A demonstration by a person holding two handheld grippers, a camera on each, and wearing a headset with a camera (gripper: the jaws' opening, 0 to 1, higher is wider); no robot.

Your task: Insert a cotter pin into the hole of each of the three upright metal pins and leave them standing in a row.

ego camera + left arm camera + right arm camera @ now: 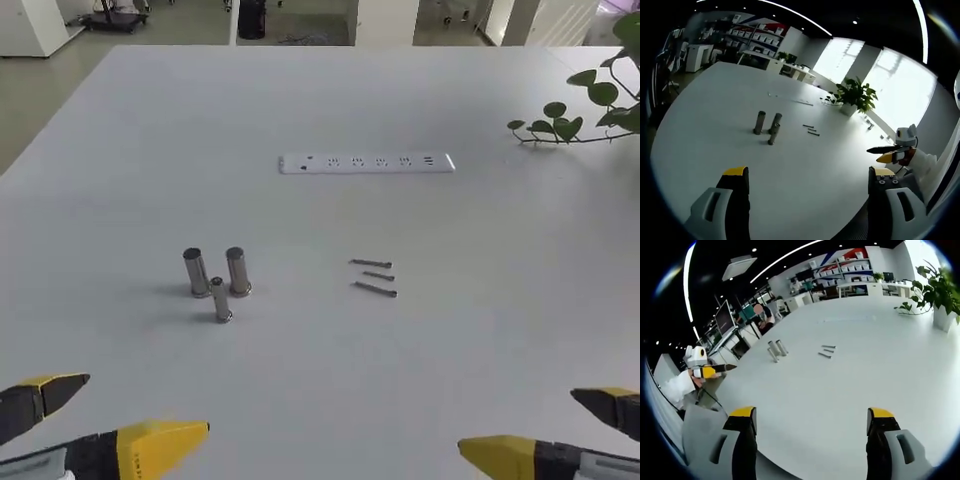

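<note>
Gaping wide and empty, your left gripper (145, 403) sits at seven o'clock, your right gripper (518, 420) at five. Three metal pins (238, 270) stand clustered toward nine o'clock; three cotter pins (379, 276) lie loose toward three.

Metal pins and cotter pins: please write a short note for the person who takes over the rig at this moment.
Left claw: open, empty, on the near side, apart from the parts.
Right claw: open, empty, also on the near side.
The three metal pins stand upright in a tight cluster, not a row. The three cotter pins lie loose on the table, to the right of the metal pins.
Done: nothing; no cotter pin is inserted.
Left: insert all three, then set the metal pins in a row.
</note>
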